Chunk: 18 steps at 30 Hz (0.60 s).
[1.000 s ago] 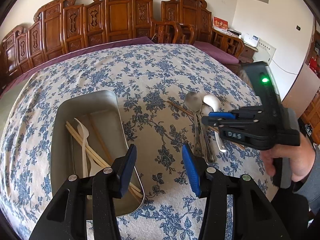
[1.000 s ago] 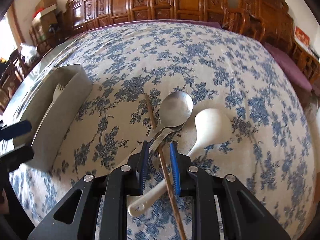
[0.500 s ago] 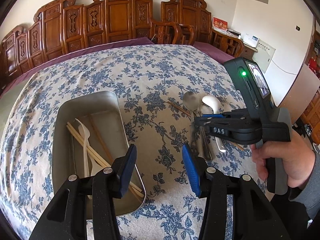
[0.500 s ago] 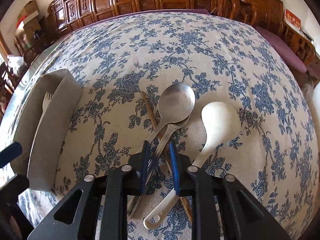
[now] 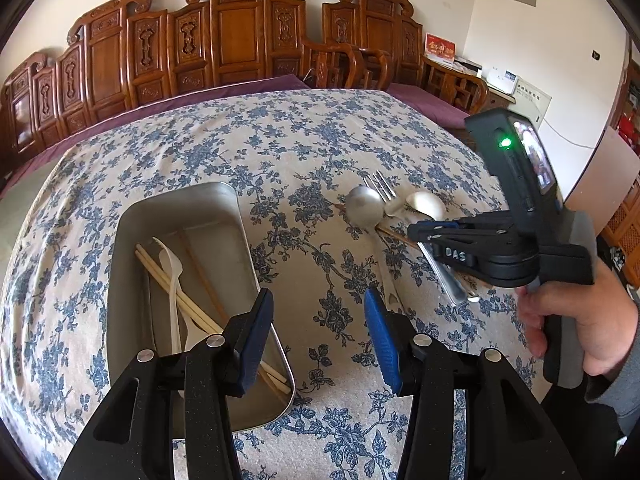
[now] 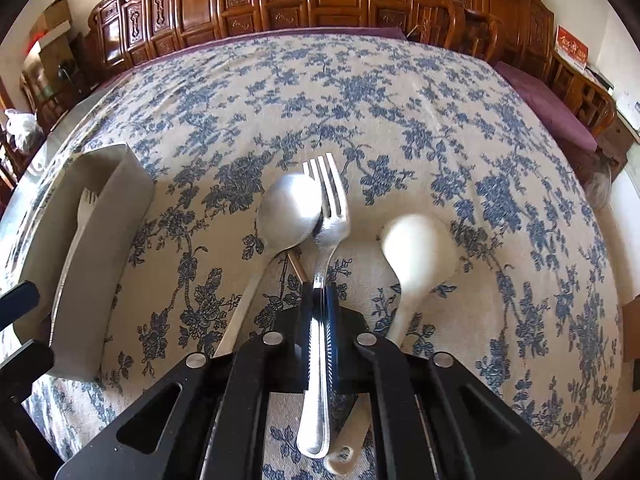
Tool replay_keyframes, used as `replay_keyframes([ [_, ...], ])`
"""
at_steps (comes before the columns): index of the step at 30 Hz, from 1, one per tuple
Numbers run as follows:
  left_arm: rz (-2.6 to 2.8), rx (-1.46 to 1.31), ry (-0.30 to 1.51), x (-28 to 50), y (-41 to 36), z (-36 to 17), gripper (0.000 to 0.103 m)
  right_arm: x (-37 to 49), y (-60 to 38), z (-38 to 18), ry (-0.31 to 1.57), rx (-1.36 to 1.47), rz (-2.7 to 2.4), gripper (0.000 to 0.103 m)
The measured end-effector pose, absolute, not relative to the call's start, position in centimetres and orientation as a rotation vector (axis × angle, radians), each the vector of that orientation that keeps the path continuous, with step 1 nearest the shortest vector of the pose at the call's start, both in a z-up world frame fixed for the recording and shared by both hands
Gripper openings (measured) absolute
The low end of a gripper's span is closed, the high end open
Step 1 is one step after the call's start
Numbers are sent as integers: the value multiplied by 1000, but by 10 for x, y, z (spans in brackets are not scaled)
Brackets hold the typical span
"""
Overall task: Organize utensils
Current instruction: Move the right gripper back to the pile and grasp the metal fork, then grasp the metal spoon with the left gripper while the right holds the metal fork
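Clearly the step in hand was the pick-up of the metal fork (image 6: 329, 216) from the loose pile on the floral-clothed worktop (image 6: 400, 92). The right claw (image 6: 320, 300), whose jaws had just been closing, was clamped on the fork's handle, the blue pads pressed flat against the steel at centre frame in the right wrist view, with the tines pointing toward the upper middle and the handle end running back under the claw. Whether the fork had cleared the cloth I could not tell. Just left of it lay the metal spoon (image 6: 290, 210), its bowl touching the fork's neck, with a wooden chopstick (image 6: 297, 267) poking out between them; the white plastic spoon (image 6: 418, 248) lay to the right, apart from the fork. The left claw (image 5: 320, 340) stood half open and held nothing, low in the left wrist view, its left finger over the near corner of the metal tray (image 5: 128, 248). That tray already carried a pair of chopsticks (image 5: 176, 288) and a white plastic fork (image 5: 172, 272). By my judgement, the next move called for a clean lift, so the fork would not drag the spoon or chopstick along, then a carry toward the left of frame, with the handle turned to lie along the tray's length before release.
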<state>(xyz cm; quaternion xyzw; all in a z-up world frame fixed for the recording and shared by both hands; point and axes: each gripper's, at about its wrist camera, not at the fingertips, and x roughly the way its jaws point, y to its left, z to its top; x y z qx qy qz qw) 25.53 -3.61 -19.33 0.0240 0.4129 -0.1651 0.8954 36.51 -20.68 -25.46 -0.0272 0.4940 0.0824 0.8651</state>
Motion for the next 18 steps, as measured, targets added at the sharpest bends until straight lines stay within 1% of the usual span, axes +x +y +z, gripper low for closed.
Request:
replay_keyframes([
  [9,-337,69,863,255,-43,-197,45,356,-229,-220,946,27,205,8],
  [18,-325,81,859,256,-60,-195,45,343,-255,-210,916,51,246,8],
])
